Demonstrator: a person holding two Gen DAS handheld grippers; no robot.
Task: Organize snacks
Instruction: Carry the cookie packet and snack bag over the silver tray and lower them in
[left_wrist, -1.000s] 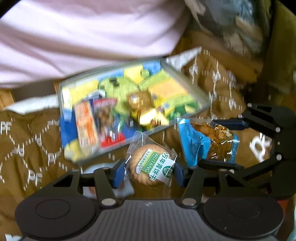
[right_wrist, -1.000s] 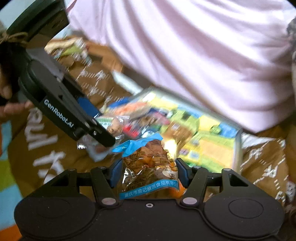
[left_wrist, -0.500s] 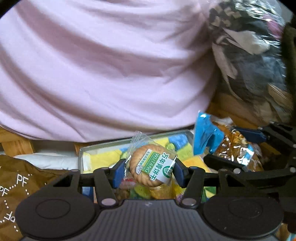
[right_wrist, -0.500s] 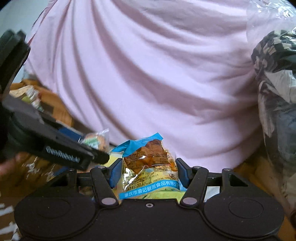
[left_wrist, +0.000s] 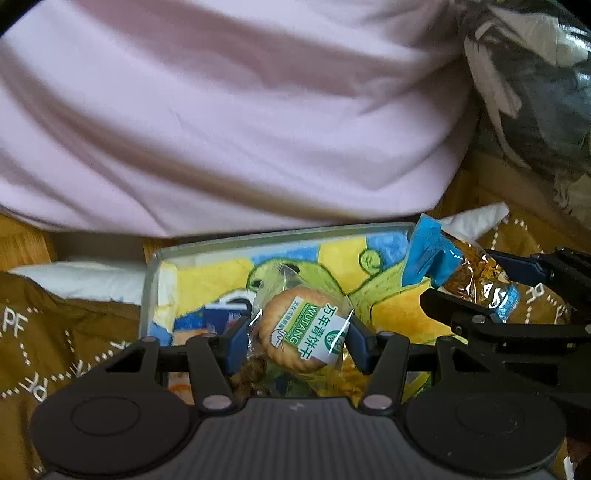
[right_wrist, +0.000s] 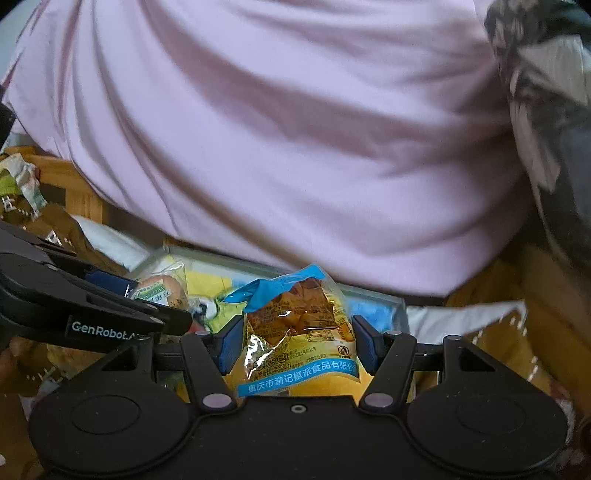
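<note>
A: Jaws of the left gripper (left_wrist: 297, 336) pinch the biscuit (left_wrist: 301, 328), a round one in clear wrap with a green and white label. Blue pads (left_wrist: 236, 341) press both sides of the wrap.

B: Position of the biscuit?

A: Held above the tray (left_wrist: 258, 242), over its near half. Tray floor carries a yellow, green and blue cartoon print. More snacks (left_wrist: 255, 376) lie in the tray just under the biscuit; blurred, cannot tell what kind.

B: Right gripper?

A: Right gripper (right_wrist: 291, 341): jaws pinch the pouch (right_wrist: 299, 332), a blue-topped clear pack with orange-brown pieces and a blue strip of white print along the bottom. Pads touch both its edges. Seen from the left wrist, the pouch (left_wrist: 454, 269) hangs at the tray's right far corner, just beside the biscuit.

B: The two grippers, relative?

A: Near each other, not touching as far as I can see. From the right wrist the left gripper (right_wrist: 147, 295) enters from the left edge with the biscuit (right_wrist: 162, 291) at its tip.

B: Surroundings?

A: Tray rests on a brown cloth (left_wrist: 55, 332) with white dashed pattern and letters. Person's pink shirt (left_wrist: 240, 110) fills the view beyond the tray. Dark patterned fabric under clear plastic (left_wrist: 535, 92) at upper right.
</note>
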